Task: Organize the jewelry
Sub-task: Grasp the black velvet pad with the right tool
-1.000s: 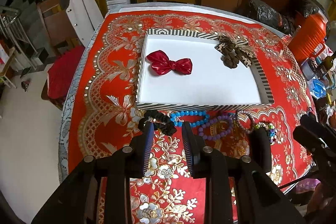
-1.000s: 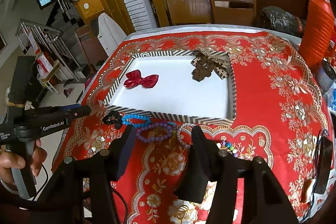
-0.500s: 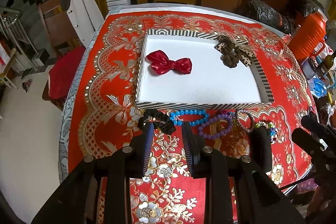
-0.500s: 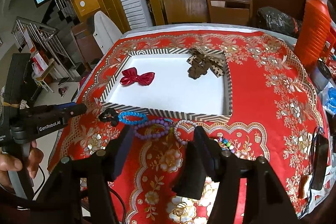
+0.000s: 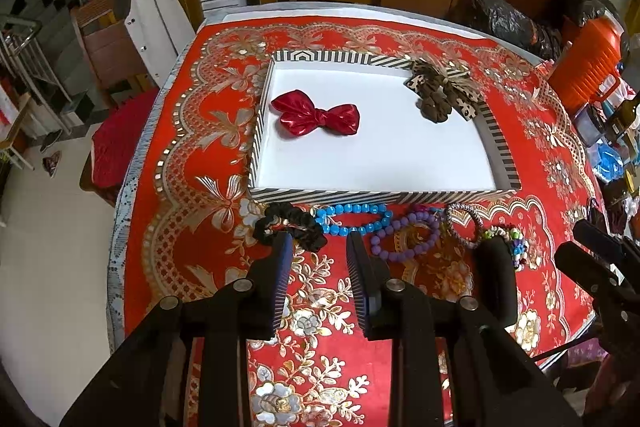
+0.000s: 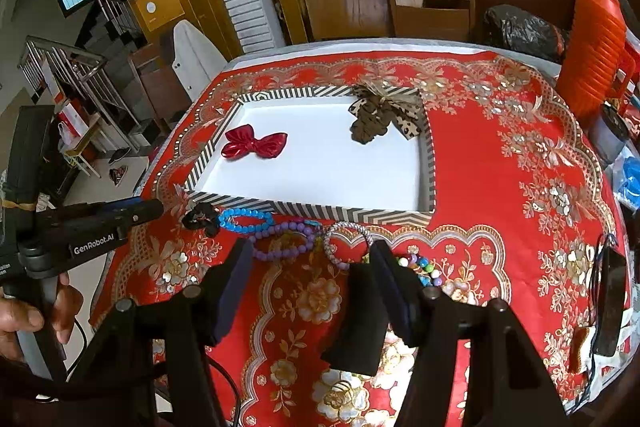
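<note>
A striped tray [image 5: 376, 195] [image 6: 304, 207] with a white floor holds a red bow [image 5: 316, 114] [image 6: 254, 143] and a leopard-print bow with a brown scrunchie [image 5: 442, 93] [image 6: 380, 111]. In front of it lie a black scrunchie [image 5: 290, 223] [image 6: 199, 218], a blue bead bracelet [image 5: 354, 218] [image 6: 245, 218], a purple bead bracelet [image 5: 404, 237] [image 6: 282, 239], a silver bangle [image 5: 464, 225] [image 6: 345, 243] and a multicolour bead bracelet [image 5: 510, 245] [image 6: 420, 269]. My left gripper [image 5: 318, 251] is open and empty just short of the black scrunchie. My right gripper [image 6: 312, 255] is open and empty above the purple bracelet.
An orange ribbed container [image 5: 588, 67] [image 6: 596, 55] and clutter stand at the table's right edge. A black pouch [image 6: 608, 301] lies at the near right. A black bag [image 6: 520, 31] and wooden chairs [image 6: 430, 5] are at the far side.
Both grippers have stayed open. The right gripper has edged forward and left toward the bracelets. The left gripper has barely moved.
</note>
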A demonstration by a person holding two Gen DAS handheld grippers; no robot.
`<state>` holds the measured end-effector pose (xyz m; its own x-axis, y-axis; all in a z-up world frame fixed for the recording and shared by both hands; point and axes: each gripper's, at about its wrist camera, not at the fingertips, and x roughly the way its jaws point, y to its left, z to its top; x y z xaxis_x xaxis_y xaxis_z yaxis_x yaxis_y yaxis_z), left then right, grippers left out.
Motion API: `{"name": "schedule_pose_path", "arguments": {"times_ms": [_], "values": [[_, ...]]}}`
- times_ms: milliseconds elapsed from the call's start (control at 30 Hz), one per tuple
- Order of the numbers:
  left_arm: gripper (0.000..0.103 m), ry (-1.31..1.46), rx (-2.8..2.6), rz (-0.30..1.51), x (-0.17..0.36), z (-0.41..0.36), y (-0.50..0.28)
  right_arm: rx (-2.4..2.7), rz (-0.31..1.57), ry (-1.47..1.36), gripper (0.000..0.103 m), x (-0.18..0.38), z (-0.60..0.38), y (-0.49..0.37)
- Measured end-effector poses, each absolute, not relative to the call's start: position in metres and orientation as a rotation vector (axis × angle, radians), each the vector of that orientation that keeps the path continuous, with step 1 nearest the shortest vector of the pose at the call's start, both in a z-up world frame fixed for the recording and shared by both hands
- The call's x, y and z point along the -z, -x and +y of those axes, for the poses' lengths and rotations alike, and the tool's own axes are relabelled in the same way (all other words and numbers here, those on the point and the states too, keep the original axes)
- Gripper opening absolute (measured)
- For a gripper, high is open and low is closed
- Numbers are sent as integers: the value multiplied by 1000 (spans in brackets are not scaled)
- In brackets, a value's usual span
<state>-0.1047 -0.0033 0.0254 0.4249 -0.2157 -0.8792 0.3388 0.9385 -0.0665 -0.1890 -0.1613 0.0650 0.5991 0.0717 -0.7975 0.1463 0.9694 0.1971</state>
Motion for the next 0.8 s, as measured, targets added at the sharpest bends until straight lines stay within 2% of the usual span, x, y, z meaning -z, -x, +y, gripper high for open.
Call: {"name": "schedule_pose_path", "arguments": {"times_ms": [433, 800], "values": [[14, -115, 372, 1103, -20, -7, 107, 61, 942, -267, 63, -60, -175, 199], [14, -27, 288, 1205, 7, 42, 93, 80, 1053, -324, 63, -22, -204, 236]]}}
